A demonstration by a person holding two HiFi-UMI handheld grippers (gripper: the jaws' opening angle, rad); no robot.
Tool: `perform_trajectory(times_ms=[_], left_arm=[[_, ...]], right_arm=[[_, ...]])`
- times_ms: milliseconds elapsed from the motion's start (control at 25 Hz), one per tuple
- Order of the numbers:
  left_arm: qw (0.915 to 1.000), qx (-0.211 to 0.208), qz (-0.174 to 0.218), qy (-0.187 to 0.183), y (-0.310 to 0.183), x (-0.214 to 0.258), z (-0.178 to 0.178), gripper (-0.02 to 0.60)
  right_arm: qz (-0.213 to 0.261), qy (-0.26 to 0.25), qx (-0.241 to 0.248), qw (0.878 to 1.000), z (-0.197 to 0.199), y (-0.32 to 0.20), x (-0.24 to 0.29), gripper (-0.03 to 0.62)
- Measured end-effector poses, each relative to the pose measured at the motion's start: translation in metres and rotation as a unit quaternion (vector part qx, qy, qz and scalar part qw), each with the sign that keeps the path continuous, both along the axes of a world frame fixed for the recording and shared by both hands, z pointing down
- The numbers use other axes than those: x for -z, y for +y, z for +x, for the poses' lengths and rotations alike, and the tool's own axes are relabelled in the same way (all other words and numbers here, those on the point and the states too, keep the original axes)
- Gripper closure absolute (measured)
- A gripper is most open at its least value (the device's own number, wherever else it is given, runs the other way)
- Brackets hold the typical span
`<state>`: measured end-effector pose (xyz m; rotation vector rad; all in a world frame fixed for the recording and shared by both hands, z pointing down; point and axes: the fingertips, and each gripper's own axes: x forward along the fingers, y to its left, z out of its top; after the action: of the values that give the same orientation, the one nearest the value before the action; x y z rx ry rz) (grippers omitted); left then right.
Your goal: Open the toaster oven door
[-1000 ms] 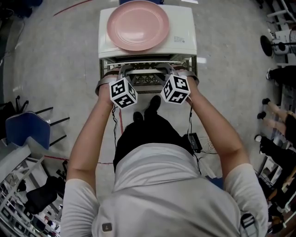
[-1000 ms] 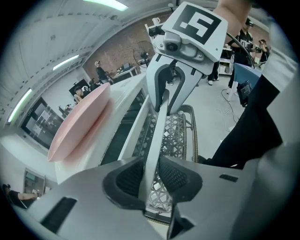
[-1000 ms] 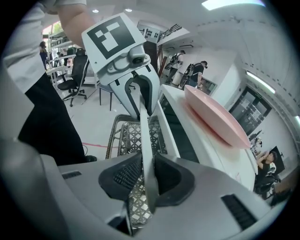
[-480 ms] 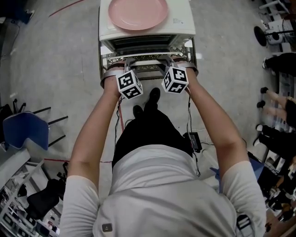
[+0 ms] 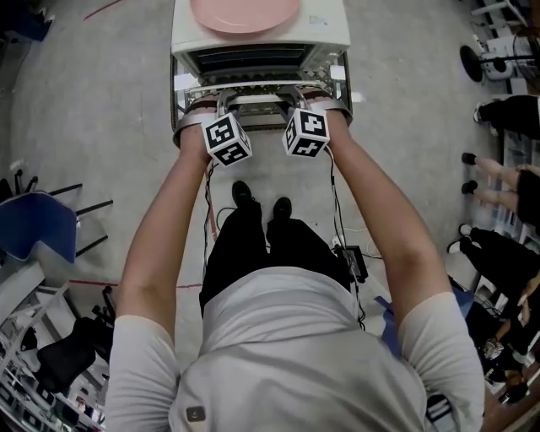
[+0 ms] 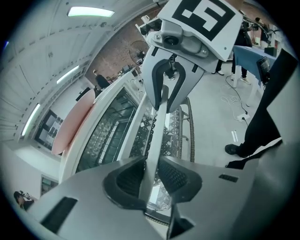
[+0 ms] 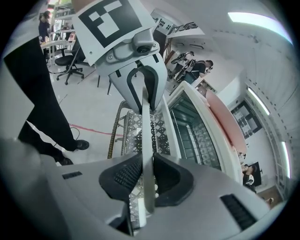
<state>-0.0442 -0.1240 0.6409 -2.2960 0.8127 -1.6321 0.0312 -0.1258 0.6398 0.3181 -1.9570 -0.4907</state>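
A white toaster oven (image 5: 329,38) stands on a wire stand, with a pink plate (image 5: 245,13) on its top. Its door hangs open toward me and the dark cavity (image 5: 257,61) shows. My left gripper (image 5: 221,105) and right gripper (image 5: 297,101) both hold the silver door handle (image 5: 258,99), side by side. In the left gripper view the handle bar (image 6: 158,126) runs between the pads (image 6: 174,176), which press on it. In the right gripper view the bar (image 7: 146,136) is likewise clamped between the pads (image 7: 125,174), and these jaws are closing on it.
The person's feet (image 5: 260,201) stand just in front of the stand. Cables and a black box (image 5: 351,260) lie on the floor at the right. A blue chair (image 5: 35,229) is at the left. People's legs (image 5: 506,114) and chairs line the right edge.
The door has swung down and outward with both grippers on its handle. The oven's front opening now shows. The person has stepped back a little.
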Motion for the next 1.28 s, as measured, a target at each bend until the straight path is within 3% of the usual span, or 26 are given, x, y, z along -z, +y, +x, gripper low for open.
perform_trajectory(times_ms=[440, 720, 1280], left_arm=[[0.9986, 0.022, 0.039, -0.029, 0.025, -0.027, 0.004, 0.471], [0.9954, 0.043, 0.073, -0.044, 0.037, -0.053, 0.000, 0.468], [0.9825, -0.007, 0.170, -0.076, 0.059, -0.106, 0.008, 0.479]], right_arm=[[0.032, 0.001, 0.032, 0.999, 0.005, 0.028, -0.029, 0.507], [0.094, -0.004, 0.020, 0.995, 0.001, 0.039, -0.053, 0.507], [0.194, -0.015, -0.010, 0.981, 0.007, 0.058, -0.109, 0.503]])
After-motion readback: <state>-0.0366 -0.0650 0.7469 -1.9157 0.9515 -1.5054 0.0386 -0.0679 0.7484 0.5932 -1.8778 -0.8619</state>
